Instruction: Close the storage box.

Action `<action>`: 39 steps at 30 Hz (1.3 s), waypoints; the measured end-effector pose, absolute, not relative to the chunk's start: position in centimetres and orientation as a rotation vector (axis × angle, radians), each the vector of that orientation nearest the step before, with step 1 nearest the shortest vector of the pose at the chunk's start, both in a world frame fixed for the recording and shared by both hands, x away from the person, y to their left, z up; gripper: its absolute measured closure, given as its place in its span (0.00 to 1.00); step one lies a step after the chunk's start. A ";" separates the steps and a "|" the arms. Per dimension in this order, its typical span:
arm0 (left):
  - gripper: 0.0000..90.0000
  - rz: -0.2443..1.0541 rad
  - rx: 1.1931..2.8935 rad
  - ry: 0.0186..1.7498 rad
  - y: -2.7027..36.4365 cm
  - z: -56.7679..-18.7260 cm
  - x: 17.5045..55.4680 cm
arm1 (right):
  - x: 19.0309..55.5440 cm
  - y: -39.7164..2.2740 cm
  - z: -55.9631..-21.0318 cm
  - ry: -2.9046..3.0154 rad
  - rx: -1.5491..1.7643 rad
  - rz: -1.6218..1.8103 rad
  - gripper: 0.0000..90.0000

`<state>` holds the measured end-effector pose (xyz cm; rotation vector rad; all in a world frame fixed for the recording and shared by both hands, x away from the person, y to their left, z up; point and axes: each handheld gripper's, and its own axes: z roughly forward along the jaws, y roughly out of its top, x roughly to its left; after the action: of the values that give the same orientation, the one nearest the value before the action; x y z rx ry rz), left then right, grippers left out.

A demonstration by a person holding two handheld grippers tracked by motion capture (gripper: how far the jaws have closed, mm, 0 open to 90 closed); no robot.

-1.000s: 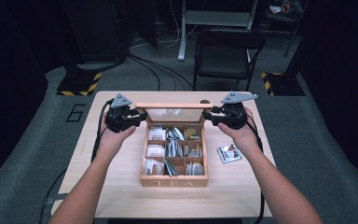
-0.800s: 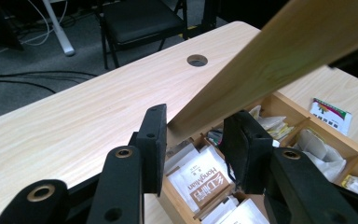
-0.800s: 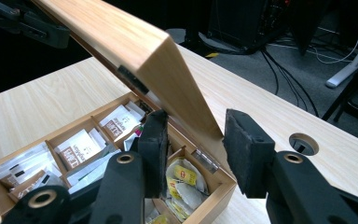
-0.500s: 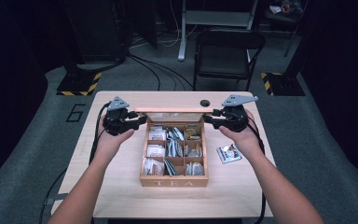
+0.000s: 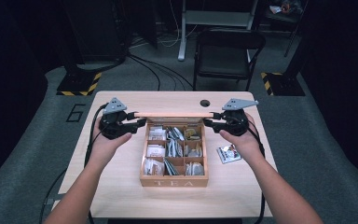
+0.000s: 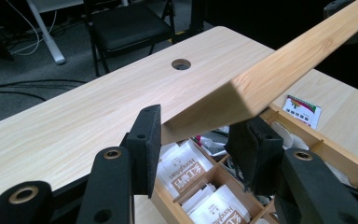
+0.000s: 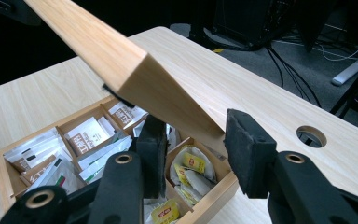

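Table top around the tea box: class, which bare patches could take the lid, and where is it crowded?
Bare wood lies on the table left of the tea box, and behind it up to the cable hole. The right side is tighter: a loose sachet lies there. The box compartments are packed with tea bags.

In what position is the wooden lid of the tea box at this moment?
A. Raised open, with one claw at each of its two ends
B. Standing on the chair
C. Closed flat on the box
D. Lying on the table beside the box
A: the lid stands raised over the open tea box, with the left claw and right claw at its ends.
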<state>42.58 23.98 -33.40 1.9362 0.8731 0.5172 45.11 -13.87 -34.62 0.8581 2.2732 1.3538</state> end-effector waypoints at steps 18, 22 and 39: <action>0.63 0.534 1.968 0.860 23.9 -34.3 40.8 | 43.3 -14.3 -35.7 2.277 0.894 1.433 0.60; 0.63 0.536 1.965 0.866 23.9 -34.6 40.5 | 42.5 -14.3 -35.6 2.276 0.887 1.447 0.56; 0.64 0.500 1.967 0.874 24.3 -35.7 39.5 | 40.8 -14.1 -35.7 2.276 0.781 1.396 0.57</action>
<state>39.46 24.26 -35.73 1.9669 0.8736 0.5000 40.84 -14.14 -35.75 0.7807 2.2761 1.3963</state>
